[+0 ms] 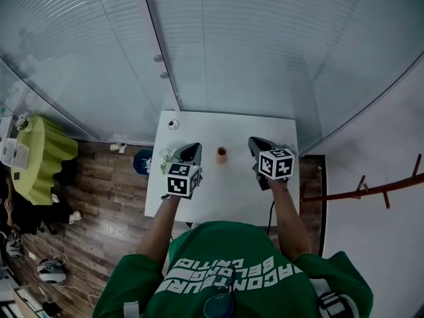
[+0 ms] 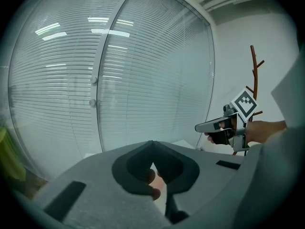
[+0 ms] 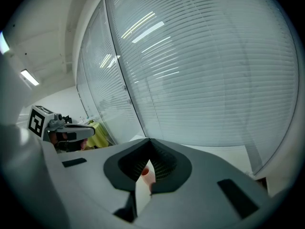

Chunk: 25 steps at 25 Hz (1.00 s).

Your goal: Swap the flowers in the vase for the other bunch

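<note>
Seen from above, a person in a green top holds the left gripper (image 1: 191, 150) and the right gripper (image 1: 257, 144) over a white table (image 1: 225, 128). They flank a small orange vase (image 1: 221, 153) that stands upright near the table's middle, its mouth bare. Both pairs of jaws are closed tip to tip on nothing (each gripper's own view shows the vase beyond them). A pale greenish bunch (image 1: 164, 159), seemingly flowers, lies at the table's left edge beside the left gripper.
</note>
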Motion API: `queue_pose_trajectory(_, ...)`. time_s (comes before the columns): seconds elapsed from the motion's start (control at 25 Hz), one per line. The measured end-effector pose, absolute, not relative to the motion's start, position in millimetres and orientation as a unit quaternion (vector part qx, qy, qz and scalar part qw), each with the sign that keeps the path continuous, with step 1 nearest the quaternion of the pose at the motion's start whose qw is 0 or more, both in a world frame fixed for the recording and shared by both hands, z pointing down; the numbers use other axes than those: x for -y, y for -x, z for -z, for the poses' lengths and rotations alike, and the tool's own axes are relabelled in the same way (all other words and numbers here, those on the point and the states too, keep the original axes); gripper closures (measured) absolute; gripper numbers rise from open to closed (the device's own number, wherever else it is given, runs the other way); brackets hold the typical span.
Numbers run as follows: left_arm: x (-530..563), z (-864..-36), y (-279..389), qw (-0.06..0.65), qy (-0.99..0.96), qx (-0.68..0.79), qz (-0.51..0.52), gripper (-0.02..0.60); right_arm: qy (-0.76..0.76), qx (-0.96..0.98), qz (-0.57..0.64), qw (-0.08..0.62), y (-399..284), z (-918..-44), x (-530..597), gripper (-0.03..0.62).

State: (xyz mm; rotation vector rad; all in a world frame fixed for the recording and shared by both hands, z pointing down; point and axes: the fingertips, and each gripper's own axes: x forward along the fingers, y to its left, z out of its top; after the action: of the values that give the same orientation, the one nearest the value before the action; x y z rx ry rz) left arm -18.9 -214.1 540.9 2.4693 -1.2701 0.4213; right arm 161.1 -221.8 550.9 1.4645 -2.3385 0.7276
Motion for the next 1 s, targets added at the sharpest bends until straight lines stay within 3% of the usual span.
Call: queue_pose_trajectory(1.0,203,-546,46,0.178,-0.850,0.477,-0.136,0.582,-0.482,0.823,-0.257,0.157,-143,-557,226,0.580)
